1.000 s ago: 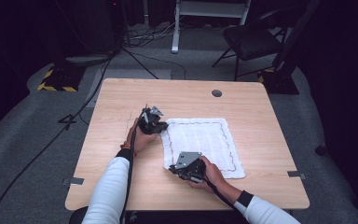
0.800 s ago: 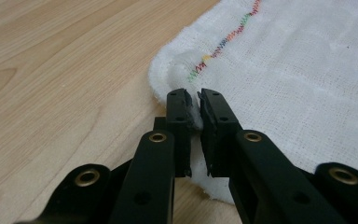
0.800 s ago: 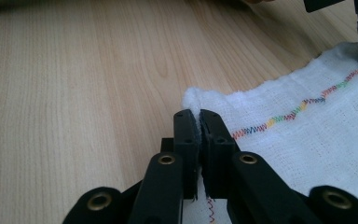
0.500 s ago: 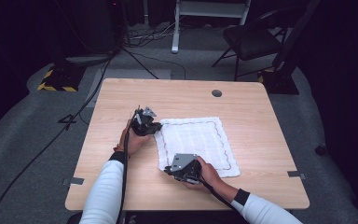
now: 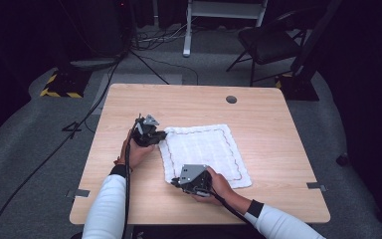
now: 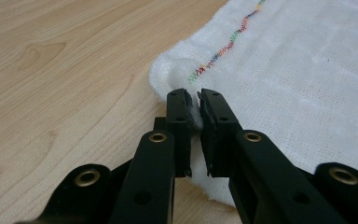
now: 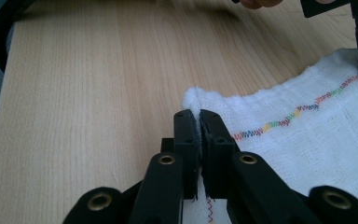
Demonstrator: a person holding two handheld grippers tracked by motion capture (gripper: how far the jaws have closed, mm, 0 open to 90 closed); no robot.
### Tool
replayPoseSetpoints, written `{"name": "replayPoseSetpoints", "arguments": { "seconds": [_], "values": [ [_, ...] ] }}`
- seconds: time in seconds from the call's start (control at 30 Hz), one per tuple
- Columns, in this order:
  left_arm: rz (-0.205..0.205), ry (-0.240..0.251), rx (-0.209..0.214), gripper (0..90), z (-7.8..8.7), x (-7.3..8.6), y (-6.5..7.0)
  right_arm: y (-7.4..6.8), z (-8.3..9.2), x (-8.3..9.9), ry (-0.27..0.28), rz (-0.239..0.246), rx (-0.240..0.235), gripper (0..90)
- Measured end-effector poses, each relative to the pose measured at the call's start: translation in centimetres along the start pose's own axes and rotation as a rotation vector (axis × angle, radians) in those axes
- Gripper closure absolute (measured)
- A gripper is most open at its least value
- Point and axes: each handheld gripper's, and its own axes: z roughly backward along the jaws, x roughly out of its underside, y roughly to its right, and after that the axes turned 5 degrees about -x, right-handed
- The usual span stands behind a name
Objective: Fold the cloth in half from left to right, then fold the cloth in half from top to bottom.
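Cloth gripped at two corners — fold not yet made

We are holding the white cloth (image 5: 201, 152) flat at table centre: left gripper (image 6: 194, 108) clamping its 10 o'clock corner, right gripper (image 7: 198, 122) clamping its 7 o'clock corner — folding remains.

Overhead view; two close tong-mounted views

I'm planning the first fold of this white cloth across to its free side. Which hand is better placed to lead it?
Neither clearly; probably both together. The left tool is shut on the far left corner of the white woven cloth with rainbow stitching, and the right tool is shut on the near left corner.
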Motion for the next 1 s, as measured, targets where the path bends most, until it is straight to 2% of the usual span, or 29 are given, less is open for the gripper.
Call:
{"name": "replayPoseSetpoints", "arguments": {
  "seconds": [0.2, 0.3, 0.57, 0.7, 0.87, 1.0],
  "values": [
    [0.013, 0.011, -0.009, 82.5, 0.8, 0.0, 0.3, 0.0, 0.4, -0.2, 0.016, 0.007, 0.001, 86.4],
    [0.007, 0.028, -0.014, 82.7, 1.2, -0.2, 0.2, 0.0, 0.7, -0.2, 0.026, 0.010, -0.002, 86.4],
    [0.002, 0.051, -0.019, 82.9, 1.1, -0.8, 0.6, 0.4, 2.1, -0.1, 0.047, 0.011, 0.032, 86.4],
    [0.007, 0.075, -0.020, 83.0, 0.9, -1.5, 0.8, 0.7, 3.1, 0.1, 0.062, 0.000, 0.053, 86.4],
    [-0.008, 0.106, -0.009, 83.1, 0.5, -2.9, 1.7, 0.9, 4.3, 0.6, 0.073, -0.017, 0.072, 86.4],
    [-0.030, 0.098, -0.005, 83.2, -0.1, -3.7, 2.6, 1.1, 5.6, 1.1, 0.089, -0.053, 0.088, 86.4]
  ]
}}
